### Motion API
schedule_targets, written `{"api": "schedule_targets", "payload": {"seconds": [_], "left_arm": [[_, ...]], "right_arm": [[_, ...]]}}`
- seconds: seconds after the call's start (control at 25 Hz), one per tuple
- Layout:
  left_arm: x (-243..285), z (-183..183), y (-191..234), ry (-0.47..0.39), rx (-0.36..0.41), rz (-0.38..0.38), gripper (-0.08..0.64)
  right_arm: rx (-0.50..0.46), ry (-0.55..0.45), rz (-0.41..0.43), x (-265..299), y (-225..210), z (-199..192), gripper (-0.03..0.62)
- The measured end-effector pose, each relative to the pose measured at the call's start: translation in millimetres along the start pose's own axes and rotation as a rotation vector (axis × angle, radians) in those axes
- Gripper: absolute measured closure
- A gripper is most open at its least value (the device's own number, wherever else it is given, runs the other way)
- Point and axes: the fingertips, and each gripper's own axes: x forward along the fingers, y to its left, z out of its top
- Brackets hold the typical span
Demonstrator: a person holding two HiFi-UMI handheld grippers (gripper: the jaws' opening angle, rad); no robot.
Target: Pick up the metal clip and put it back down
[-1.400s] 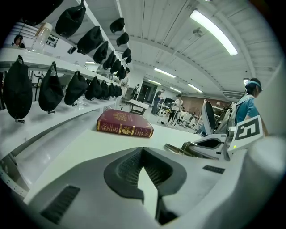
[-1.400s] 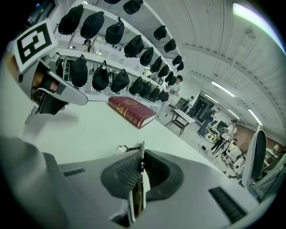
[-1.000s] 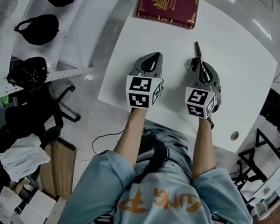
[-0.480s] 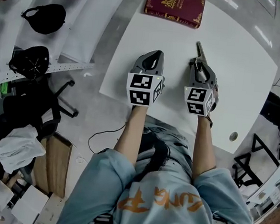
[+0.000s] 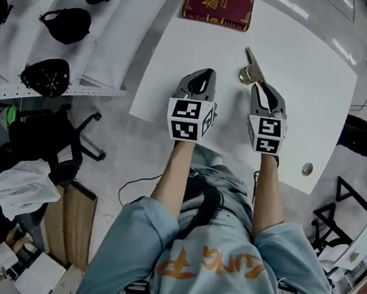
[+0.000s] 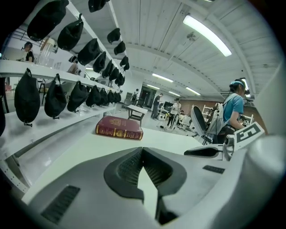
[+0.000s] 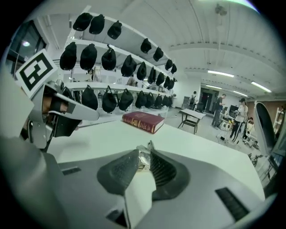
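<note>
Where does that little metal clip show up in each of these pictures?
Head view: metal clip on the white table, upper centre, below-right of the red book.
Left gripper view: not in it.
Right gripper view: clip low centre, nearer than the book.
Shared landmark: the red book, in all three views.

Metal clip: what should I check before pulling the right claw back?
1. Metal clip lying on the table: ok.
2. Right claw released: ok. Its jaws have just been opening, and the clip sits in the gap at their tips, unpressed.
3. Clip clear of the tips for a pull-back: cannot tell.
4. Left claw empty: ok, shut on nothing.
5. Red book apart from the clip: ok.
</note>
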Motion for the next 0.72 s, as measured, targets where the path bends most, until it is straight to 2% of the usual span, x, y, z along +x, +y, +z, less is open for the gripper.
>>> {"api": "schedule_targets", "payload": {"seconds": [0.28,0.44,0.72], "left_arm": [[-37,1,-56,-0.063,0.024,-0.023,0.538],[-63,-1,-89,-0.101,0.036,-0.036,0.538],[-101,23,-143,-0.202,0.1,-0.061,0.538]], "right_arm": [[0.097,-0.101,-0.012,-72,-22,-1,0.513],[0.116,-0.15,-0.034,-117,-33,-5,0.526],[0.15,-0.287,-0.08,-188,-63,12,0.54]]}}
